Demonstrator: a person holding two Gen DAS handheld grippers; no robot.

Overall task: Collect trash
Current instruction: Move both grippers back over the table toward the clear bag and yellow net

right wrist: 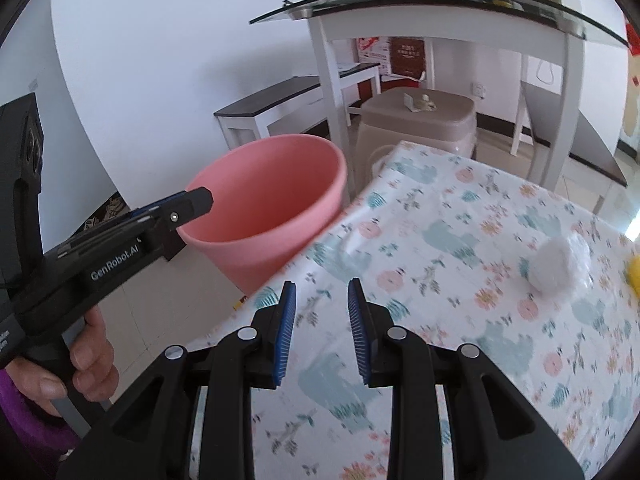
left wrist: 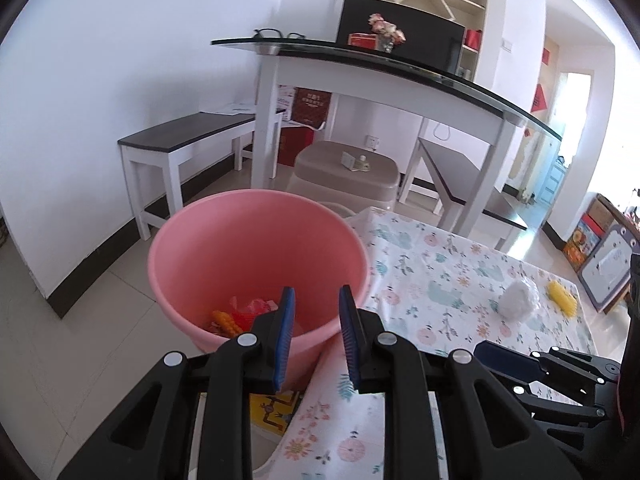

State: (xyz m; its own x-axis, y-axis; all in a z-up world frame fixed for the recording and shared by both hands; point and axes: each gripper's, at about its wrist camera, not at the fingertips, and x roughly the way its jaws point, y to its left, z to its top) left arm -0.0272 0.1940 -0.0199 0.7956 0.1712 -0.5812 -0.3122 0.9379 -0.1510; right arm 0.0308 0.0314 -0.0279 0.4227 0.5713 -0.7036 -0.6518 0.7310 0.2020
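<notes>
Left gripper (left wrist: pixel 317 300) tilted downward, jaws parted and empty, right gripper (right wrist: pixel 322 294) likewise

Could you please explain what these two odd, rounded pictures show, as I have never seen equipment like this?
A person holds a hand tool with two fingers in each hand, and each tool carries a wide-angle camera looking along its fingers. One picture comes from the left gripper, which hangs over a pink bucket with orange and red trash in the bottom. The other comes from the right gripper, above a floral tablecloth. On the cloth lie a crumpled white wad and a yellow item. Both grippers are open and hold nothing.
</notes>
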